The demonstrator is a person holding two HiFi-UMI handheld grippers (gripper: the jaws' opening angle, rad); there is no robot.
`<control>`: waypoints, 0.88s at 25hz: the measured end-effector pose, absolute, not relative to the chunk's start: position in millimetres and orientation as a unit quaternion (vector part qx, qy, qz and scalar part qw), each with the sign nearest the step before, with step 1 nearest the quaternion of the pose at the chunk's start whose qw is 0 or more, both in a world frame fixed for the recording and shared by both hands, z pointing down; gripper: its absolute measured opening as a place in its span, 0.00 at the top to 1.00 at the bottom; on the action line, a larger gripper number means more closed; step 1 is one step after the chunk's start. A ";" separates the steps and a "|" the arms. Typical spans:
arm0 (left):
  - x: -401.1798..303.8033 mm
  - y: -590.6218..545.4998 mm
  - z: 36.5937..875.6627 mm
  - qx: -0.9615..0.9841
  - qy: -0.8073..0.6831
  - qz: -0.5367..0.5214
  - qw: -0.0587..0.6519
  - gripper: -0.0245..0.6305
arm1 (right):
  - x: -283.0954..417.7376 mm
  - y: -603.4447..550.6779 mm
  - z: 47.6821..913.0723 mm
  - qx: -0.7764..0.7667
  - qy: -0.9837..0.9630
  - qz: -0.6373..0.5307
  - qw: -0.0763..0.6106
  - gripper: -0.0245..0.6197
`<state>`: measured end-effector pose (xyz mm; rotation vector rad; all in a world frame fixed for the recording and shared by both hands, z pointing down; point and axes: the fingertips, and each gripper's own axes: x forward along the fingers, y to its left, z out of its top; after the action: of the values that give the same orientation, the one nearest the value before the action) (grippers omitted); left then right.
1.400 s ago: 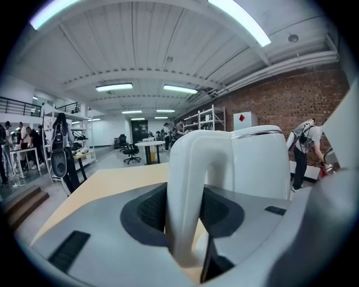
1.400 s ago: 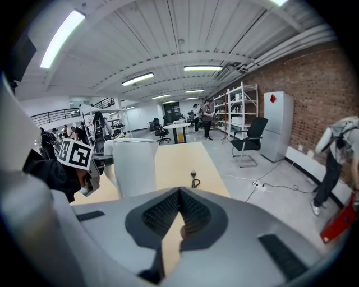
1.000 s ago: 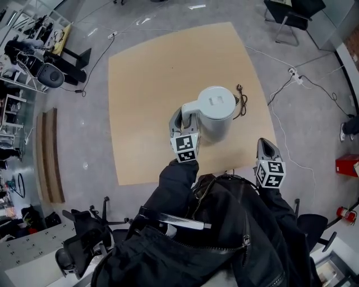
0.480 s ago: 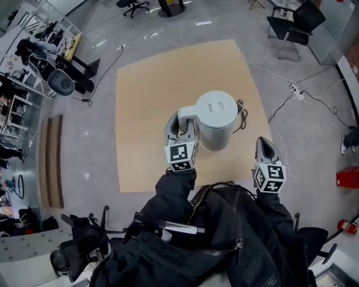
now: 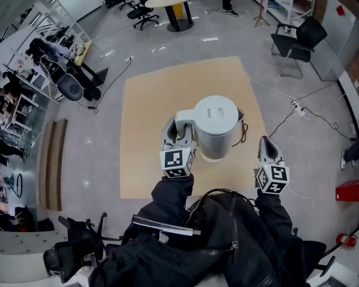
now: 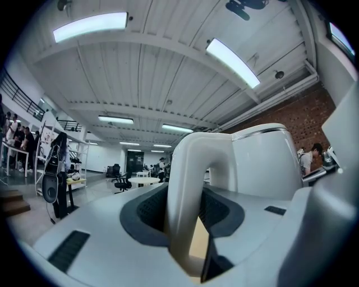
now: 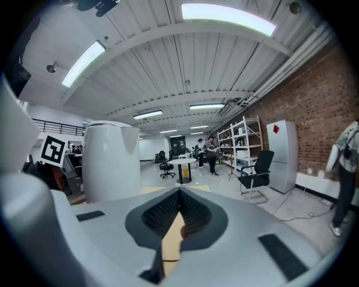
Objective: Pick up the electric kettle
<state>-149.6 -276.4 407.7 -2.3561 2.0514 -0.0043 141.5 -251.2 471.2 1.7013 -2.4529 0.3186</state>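
Note:
The white electric kettle (image 5: 216, 126) hangs in the air over the tan table (image 5: 148, 106). My left gripper (image 5: 178, 129) is shut on its curved handle (image 5: 182, 119). In the left gripper view the handle (image 6: 190, 185) stands upright between the dark pads (image 6: 150, 210), with the kettle's body (image 6: 263, 162) behind it. A black cord (image 5: 243, 130) trails from the kettle's right side. My right gripper (image 5: 266, 143) is held to the right of the kettle, apart from it, shut on nothing. In the right gripper view its tips (image 7: 179, 193) meet, and the kettle (image 7: 112, 162) stands at the left.
A black chair (image 5: 294, 39) stands at the far right and a round table (image 5: 168, 7) at the far end. A white cable with a power strip (image 5: 295, 105) lies on the floor to the right. Wooden boards (image 5: 51, 162) lie to the left. People work at desks (image 5: 39, 50).
The kettle has risen in my left gripper and looks larger and nearer to the head camera. My right gripper has also risen. Both grips are unchanged.

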 end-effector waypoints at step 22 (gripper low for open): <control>-151.4 -264.6 376.3 -0.745 0.667 0.006 0.014 0.75 | 133.1 -263.1 435.3 0.554 -0.829 0.065 0.046 0.96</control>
<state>-151.4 -264.6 376.3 -2.3206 2.0756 0.0183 133.1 -263.1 435.3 1.6907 -2.5303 0.1977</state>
